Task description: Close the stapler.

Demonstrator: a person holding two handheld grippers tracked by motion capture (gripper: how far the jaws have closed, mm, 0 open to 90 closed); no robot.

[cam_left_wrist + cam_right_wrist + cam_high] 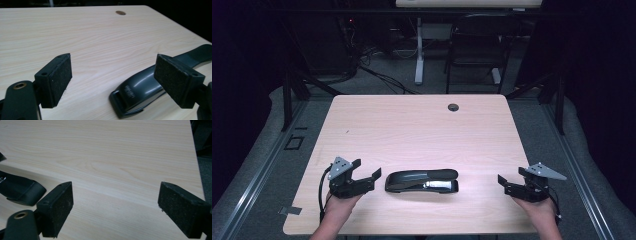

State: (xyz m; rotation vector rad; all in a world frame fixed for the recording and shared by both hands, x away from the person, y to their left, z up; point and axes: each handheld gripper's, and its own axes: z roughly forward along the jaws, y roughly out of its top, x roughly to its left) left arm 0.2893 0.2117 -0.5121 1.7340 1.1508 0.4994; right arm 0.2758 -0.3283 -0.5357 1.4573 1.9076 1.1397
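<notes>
High view: a black stapler [422, 180] lies lengthwise on the wooden table [412, 125], near its front edge. The left gripper [368, 172] sits just beside the stapler's end at nine o'clock, jaws spread and holding nothing. The right gripper [507, 183] waits at three o'clock, somewhat farther off, jaws likewise apart and empty.

Left gripper view: the stapler's [140, 92] rounded end lies just ahead at about four o'clock, partly behind the right-hand jaw. To grip well, I would shift the jaws across until the body sits squarely between the pads, then close on its flat sides.

Right gripper view: the stapler's other end [21, 188] sits at nine o'clock, outside the wide-open jaws. This gripper likely should steady that end.
</notes>
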